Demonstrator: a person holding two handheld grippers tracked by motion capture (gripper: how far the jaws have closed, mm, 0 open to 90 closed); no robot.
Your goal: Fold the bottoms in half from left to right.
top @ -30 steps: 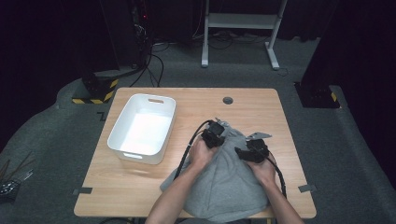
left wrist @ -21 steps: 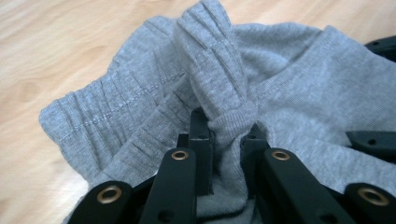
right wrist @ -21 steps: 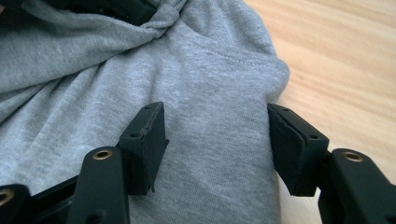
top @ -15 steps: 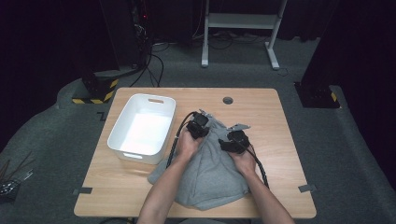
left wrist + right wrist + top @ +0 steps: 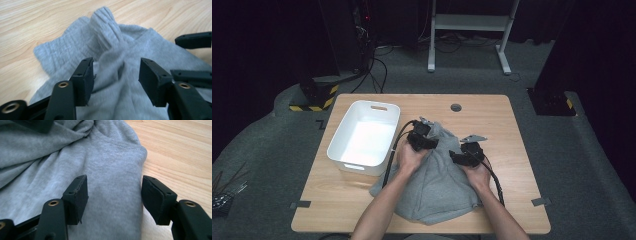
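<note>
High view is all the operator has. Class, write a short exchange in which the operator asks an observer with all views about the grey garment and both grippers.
Operator: Does the left gripper grip the garment?
Observer: No. Its fingers have just been opening and stand apart, with a fold of cloth between them.
Operator: And the right gripper?
Observer: Open too, over the garment's edge, with bare table beside it.

The left gripper (image 5: 426,141) has swung toward ten o'clock, up near the white bin (image 5: 363,137), and its jaws have just sprung apart, pads off the bunched cuff between them. The grey sweatshirt (image 5: 437,185) has been dragged leftward across the bench (image 5: 512,120), and the right gripper (image 5: 460,158) has followed it.
</note>
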